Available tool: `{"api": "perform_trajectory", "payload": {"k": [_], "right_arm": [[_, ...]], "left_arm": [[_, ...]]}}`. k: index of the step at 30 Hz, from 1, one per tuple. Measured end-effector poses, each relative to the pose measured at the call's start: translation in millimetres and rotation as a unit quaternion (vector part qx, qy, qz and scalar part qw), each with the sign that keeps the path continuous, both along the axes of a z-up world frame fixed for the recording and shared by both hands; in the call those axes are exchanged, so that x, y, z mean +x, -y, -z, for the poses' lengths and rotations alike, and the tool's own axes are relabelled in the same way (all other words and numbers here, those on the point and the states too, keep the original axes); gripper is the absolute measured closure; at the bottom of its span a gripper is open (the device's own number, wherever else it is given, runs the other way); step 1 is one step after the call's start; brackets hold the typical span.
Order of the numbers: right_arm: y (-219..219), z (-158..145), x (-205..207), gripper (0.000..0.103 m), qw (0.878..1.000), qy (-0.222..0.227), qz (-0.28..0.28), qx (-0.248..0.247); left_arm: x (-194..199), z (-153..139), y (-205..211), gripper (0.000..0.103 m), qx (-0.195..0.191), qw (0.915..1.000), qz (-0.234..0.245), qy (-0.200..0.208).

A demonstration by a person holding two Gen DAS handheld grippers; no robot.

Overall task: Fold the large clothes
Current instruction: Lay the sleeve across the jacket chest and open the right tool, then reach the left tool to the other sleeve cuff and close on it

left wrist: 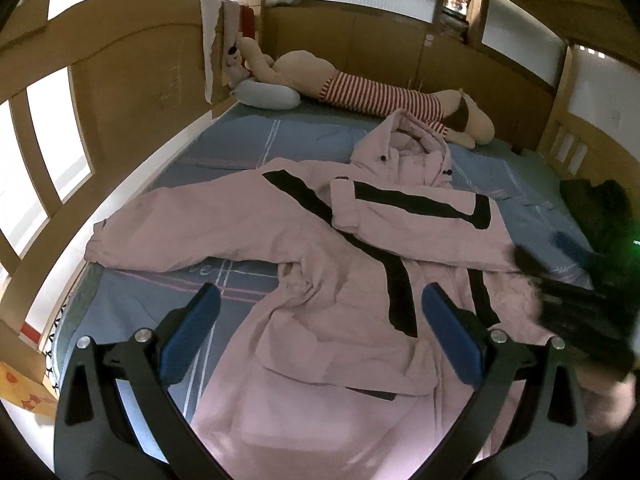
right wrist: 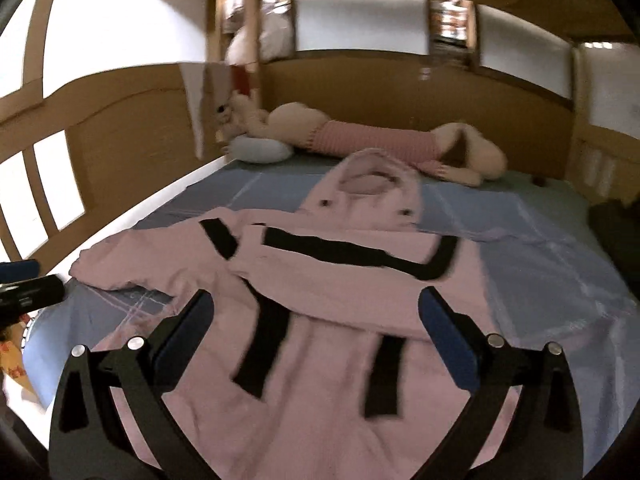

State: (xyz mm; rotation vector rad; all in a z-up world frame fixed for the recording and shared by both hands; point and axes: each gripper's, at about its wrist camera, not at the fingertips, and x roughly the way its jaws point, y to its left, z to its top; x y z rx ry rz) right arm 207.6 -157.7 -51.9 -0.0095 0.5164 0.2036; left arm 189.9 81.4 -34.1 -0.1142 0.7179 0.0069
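Wooden rails frame the bed (left wrist: 248,140), where one pink jacket (left wrist: 320,240) lies flat, hood toward the far headboard, its long axis running straight away from both tools. One sleeve is folded across the chest; the other is spread out to the left, nearer the left hand-held gripper (left wrist: 320,332). That one and the right hand-held gripper (right wrist: 316,340) both gape wide, holding nothing.

Blue bedsheet (left wrist: 248,140) covers bed. Long plush toy (left wrist: 360,92) in striped shirt lies along sheet's far edge, pale blue cushion (left wrist: 266,94) touching its end. Dark clothing heap (left wrist: 596,208) at sheet's right edge.
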Motion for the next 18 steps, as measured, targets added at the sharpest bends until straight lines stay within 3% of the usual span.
{"api": "perform_trajectory", "payload": {"k": [4, 8, 11, 14, 18], "right_arm": [[37.6, 0.4, -36.9, 0.001, 1.000, 0.012, 0.016, -0.015], [76.9, 7.0, -63.2, 0.001, 0.999, 0.008, 0.035, 0.017], [88.3, 15.3, -63.3, 0.001, 0.999, -0.009, 0.030, 0.024], [91.3, 16.5, -64.6, 0.001, 1.000, -0.002, 0.031, 0.003], [95.8, 10.5, -70.8, 0.001, 0.999, 0.006, 0.022, 0.023]], "left_arm": [[1.7, 5.6, 17.2, 0.002, 0.015, 0.9999, 0.003, 0.001], [3.0, 8.0, 33.0, 0.002, 0.033, 0.9994, 0.013, 0.002], [3.7, 9.7, 40.3, 0.002, 0.040, 0.9991, 0.017, 0.002], [3.9, 13.7, 45.9, 0.002, 0.052, 0.9984, 0.021, 0.001], [8.3, 22.2, 46.9, 0.002, 0.062, 0.9980, 0.011, -0.009]]}}
